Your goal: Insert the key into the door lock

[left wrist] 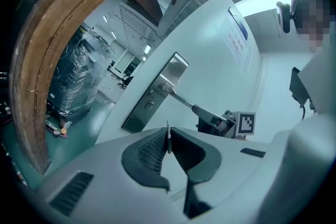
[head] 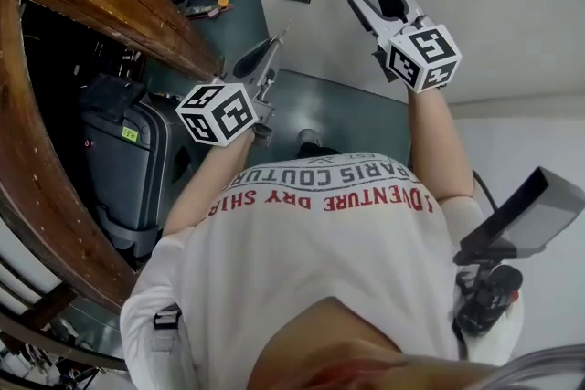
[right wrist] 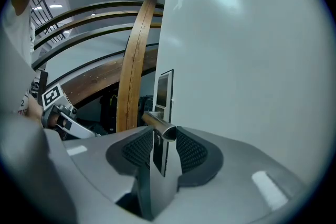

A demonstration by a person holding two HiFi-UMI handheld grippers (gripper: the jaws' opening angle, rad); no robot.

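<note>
- The left gripper [left wrist: 168, 143] has its 2 jaws squeezed together on a thin silver metal key [left wrist: 168, 132]. The key sticks out past the tips.
- The right gripper [right wrist: 164, 139] has its 2 jaws apart. The end of the long silver metal door handle [right wrist: 156, 121] sits between them, not squeezed.
- The key is away from the door and does not touch the small round keyhole [left wrist: 149, 104].
- The keyhole is in a tall shiny metal lock plate [left wrist: 137, 115], the same plate as the handle, on the big white door [left wrist: 220, 60].
- A curved brown wooden rail [left wrist: 47, 60] stands near the door.
</note>
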